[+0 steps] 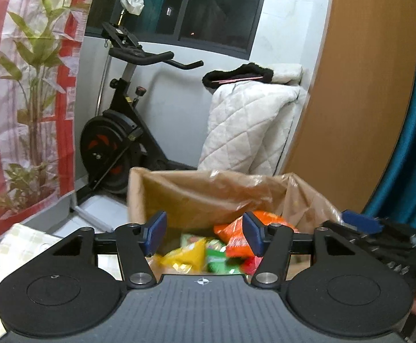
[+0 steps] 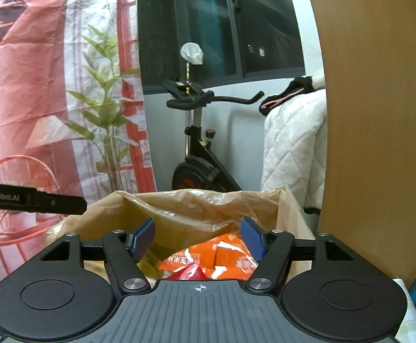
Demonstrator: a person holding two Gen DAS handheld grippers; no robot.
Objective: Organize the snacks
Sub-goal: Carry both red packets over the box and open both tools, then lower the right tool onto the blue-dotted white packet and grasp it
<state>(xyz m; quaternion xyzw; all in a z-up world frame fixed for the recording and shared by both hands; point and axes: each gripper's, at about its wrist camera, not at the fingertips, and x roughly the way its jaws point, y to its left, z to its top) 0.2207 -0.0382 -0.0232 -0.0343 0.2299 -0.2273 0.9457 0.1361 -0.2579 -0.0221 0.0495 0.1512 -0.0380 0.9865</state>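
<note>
A cardboard box (image 1: 179, 194) lined with clear plastic stands just ahead and below. Several snack bags lie inside it: an orange bag (image 1: 233, 234), a yellow bag (image 1: 188, 254) and a green bag (image 1: 216, 260). My left gripper (image 1: 205, 234) hovers open above the box with nothing between its blue pads. From the right wrist view the same box (image 2: 185, 208) shows the orange bag (image 2: 222, 257) on top, with a red pack (image 2: 188, 273) below it. My right gripper (image 2: 199, 241) is open over it, holding nothing. The right gripper's body (image 1: 379, 243) shows at the left view's right edge.
An exercise bike (image 1: 116, 131) stands behind the box near a window. A white quilted cover (image 1: 251, 125) leans against a wooden panel (image 1: 359, 85) on the right. A red printed backdrop with a plant (image 2: 50, 100) hangs on the left. A pale checked tablecloth (image 1: 10, 245) lies below.
</note>
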